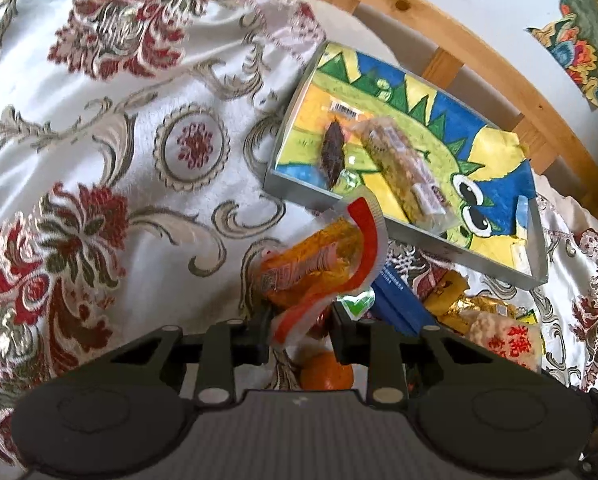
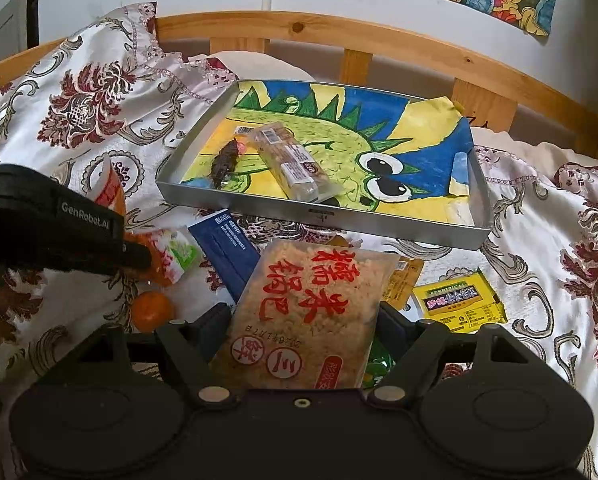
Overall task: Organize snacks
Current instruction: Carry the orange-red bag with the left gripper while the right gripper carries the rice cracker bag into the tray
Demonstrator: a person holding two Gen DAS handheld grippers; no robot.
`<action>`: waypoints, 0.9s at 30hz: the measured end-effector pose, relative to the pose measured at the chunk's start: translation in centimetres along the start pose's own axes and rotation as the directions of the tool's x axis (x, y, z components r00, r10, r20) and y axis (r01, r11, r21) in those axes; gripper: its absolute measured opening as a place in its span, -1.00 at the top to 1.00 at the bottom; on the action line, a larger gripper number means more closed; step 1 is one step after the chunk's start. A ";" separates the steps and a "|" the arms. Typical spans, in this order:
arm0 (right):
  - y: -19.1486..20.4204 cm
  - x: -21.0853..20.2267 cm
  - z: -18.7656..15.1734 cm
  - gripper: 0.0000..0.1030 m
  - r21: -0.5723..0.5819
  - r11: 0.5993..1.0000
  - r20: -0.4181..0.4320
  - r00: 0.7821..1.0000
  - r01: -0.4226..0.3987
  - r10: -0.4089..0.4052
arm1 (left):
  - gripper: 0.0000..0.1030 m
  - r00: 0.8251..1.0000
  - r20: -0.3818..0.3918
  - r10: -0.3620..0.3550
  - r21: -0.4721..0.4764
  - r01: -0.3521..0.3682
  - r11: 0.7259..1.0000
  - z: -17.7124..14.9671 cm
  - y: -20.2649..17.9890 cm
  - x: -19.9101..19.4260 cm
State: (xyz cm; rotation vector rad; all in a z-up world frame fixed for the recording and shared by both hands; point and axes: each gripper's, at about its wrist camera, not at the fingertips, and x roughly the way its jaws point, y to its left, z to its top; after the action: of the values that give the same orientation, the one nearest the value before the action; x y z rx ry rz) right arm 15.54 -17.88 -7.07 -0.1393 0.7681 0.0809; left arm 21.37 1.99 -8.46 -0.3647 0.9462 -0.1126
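The bedspread is shiny, satiny cloth with a woven red and grey pattern. The tray is matt grey metal, lined with a crayoned paper drawing. The headboard is smooth bare wood. The rice cracker pack and the orange snack bag are glossy, crinkly plastic. The blue box looks like matt cardboard.

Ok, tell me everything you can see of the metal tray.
The metal tray is a shallow, grey rectangular pan with low upright walls, lying flat on the floral bedspread near the wooden bed rail. A child's drawing of a green spiky creature lines its floor. Inside lie a clear-wrapped snack bar and a small dark wrapped snack beside it. More snacks sit in front of it. Neither tool touches it.
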 end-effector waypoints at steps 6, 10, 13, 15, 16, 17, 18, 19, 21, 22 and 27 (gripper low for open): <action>0.1 -0.1 -0.1 -0.53 0.002 1.000 0.008 1.000 0.001 -0.001 | 0.38 0.999 0.046 -0.005 0.024 0.004 1.000 0.1 -0.7 -0.7; 0.0 -0.4 0.2 -0.53 0.003 1.000 0.033 0.999 0.003 -0.003 | 0.38 0.996 0.084 -0.024 0.041 0.020 0.999 0.3 -1.2 -1.4; -0.4 -0.7 0.8 -0.53 0.006 1.000 0.070 0.998 0.000 -0.001 | 0.38 0.993 0.113 -0.044 0.047 0.039 0.998 0.8 -1.7 -1.8; -0.8 -0.7 1.6 -0.53 0.006 1.000 0.104 0.995 0.006 -0.007 | 0.38 0.988 0.139 -0.061 0.056 0.054 0.997 1.5 -2.1 -2.1; -1.1 -0.7 2.0 -0.53 0.010 1.000 0.119 0.993 0.008 -0.009 | 0.38 0.986 0.152 -0.070 0.059 0.061 0.996 2.0 -2.4 -2.1; -1.4 -0.6 2.4 -0.53 0.015 1.000 0.135 0.991 0.010 -0.012 | 0.38 0.983 0.166 -0.078 0.065 0.068 0.996 2.6 -2.8 -2.0; -1.7 -0.3 3.0 -0.53 0.021 1.000 0.149 0.989 0.015 -0.018 | 0.38 0.980 0.182 -0.085 0.067 0.074 0.995 3.3 -3.1 -1.9; -2.0 0.0 3.4 -0.53 0.027 0.999 0.160 0.987 0.019 -0.023 | 0.38 0.976 0.199 -0.092 0.066 0.080 0.995 4.0 -3.3 -1.7; -2.7 0.6 4.4 -0.53 0.046 0.999 0.189 0.981 0.027 -0.035 | 0.38 0.967 0.231 -0.108 0.062 0.096 0.993 5.5 -3.7 -1.1; -3.1 0.9 4.9 -0.53 0.057 0.998 0.204 0.978 0.030 -0.041 | 0.38 0.964 0.240 -0.111 0.058 0.100 0.993 6.1 -3.9 -0.7; -5.4 3.1 7.3 -0.53 0.164 0.986 0.246 0.968 0.003 -0.044 | 0.37 0.962 0.239 -0.130 0.035 0.125 0.991 8.7 -3.8 2.2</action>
State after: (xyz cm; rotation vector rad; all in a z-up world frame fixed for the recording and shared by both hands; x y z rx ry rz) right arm 23.42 -22.00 -3.57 0.0181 0.5192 0.0123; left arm 29.96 0.13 -4.25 -0.4116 0.6808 -0.1912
